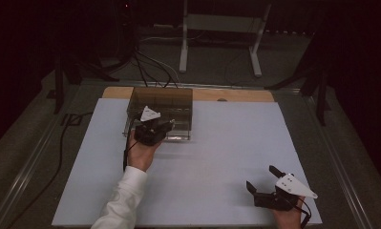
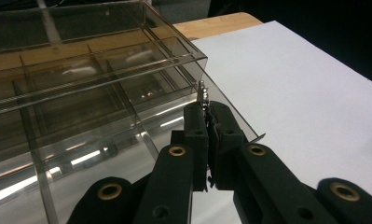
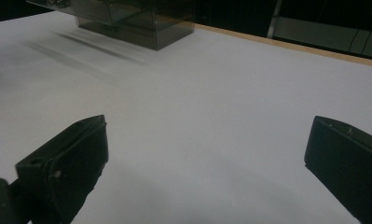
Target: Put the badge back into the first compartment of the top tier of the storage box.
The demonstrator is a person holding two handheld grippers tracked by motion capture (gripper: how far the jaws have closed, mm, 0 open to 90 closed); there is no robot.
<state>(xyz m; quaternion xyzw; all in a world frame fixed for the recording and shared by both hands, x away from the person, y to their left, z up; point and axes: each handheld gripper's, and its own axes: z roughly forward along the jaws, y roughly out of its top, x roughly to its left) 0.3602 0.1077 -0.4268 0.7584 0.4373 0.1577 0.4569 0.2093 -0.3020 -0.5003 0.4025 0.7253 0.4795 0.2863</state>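
Seen from the high view, a person's left hand (image 1: 141, 151), in a white sleeve (image 1: 121, 200), holds the left gripper (image 1: 160, 128) against the near edge of a smoky transparent compartment box (image 1: 162, 102), which sits at the far left of a white sheet (image 1: 212, 157) covering the desk (image 1: 245, 95). The right gripper (image 1: 263, 180) rests low at the sheet's near right corner, well apart from the box, its fingers spread wide with nothing between them. Cables and a metal stand lie on the dark floor beyond the desk.

In the left gripper view, the two black fingers (image 2: 195, 128) are pressed almost together, clamped on a small metal piece (image 2: 203, 93) at the front edge of the compartment box (image 2: 81, 93), where its tilted clear lid (image 2: 230, 116) slopes down toward the sheet. Dividers split the box into several compartments; what lies inside them cannot be made out.

In the right gripper view, the fingers (image 3: 76, 154) stand far apart over the bare white sheet (image 3: 207, 93), gripping nothing. The compartment box (image 3: 141, 21) sits far off at the top left, casting a soft shadow toward the camera, with the wooden desk edge (image 3: 286, 44) running behind it.
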